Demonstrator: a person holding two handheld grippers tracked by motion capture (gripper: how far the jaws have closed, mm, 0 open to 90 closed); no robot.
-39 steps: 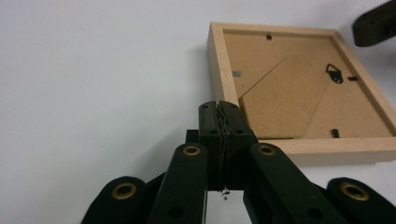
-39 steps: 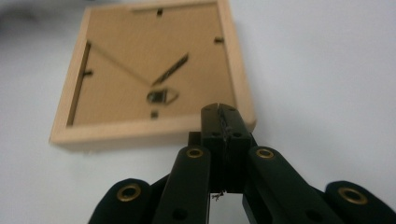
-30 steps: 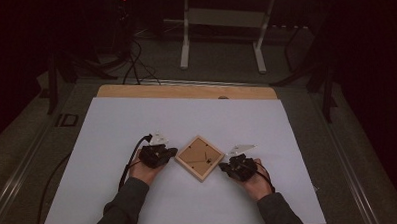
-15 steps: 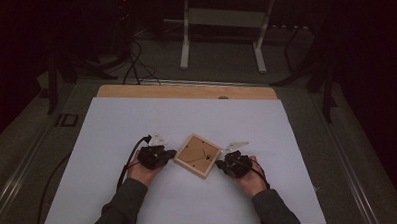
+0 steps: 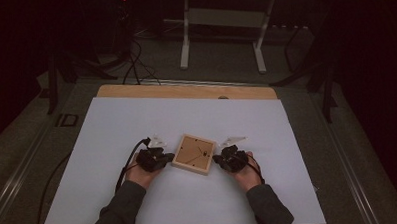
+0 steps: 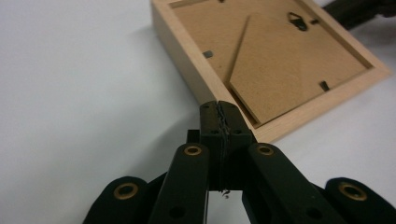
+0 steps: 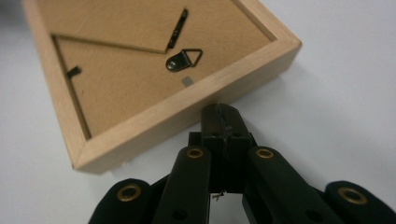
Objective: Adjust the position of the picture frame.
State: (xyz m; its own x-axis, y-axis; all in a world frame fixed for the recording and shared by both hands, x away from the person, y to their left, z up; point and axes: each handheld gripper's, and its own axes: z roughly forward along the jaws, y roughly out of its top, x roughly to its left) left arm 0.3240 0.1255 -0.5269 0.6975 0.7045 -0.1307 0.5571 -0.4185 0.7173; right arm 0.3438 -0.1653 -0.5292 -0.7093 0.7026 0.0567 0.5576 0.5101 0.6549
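A wooden picture frame [image 5: 193,154] is lying face down on the white bench [image 5: 136,119], a little below the middle of the high view, turned so that its corners are pointing up, down, left and right in the picture. Its brown backing board [image 6: 280,60] is facing up inside the pale wood rim, with a small metal hanging loop [image 7: 184,59] and dark turn clips [image 6: 323,85] showing on it.

The left claw [image 5: 164,156] is sitting at the frame's left side in the high view, held in a hand [image 5: 138,175] whose sleeved forearm is coming in from the bottom edge. In the left gripper view its jaws are pressed together with nothing between them, and their tip is lying right against the frame's near edge, close to a corner; whether it is actually touching the wood is hard to tell.

The right claw [image 5: 219,159] is sitting at the frame's right side in the high view, likewise held in a hand [image 5: 246,173]. In the right gripper view its jaws are also pressed together and empty, their tip just at the outer face of the frame's rim.

A black cable [image 5: 130,157] is trailing from the left claw in a loop across the bench. Beyond the bench's far wooden edge, a pale metal stand [image 5: 221,36] is standing on the dark floor at the top of the high view.
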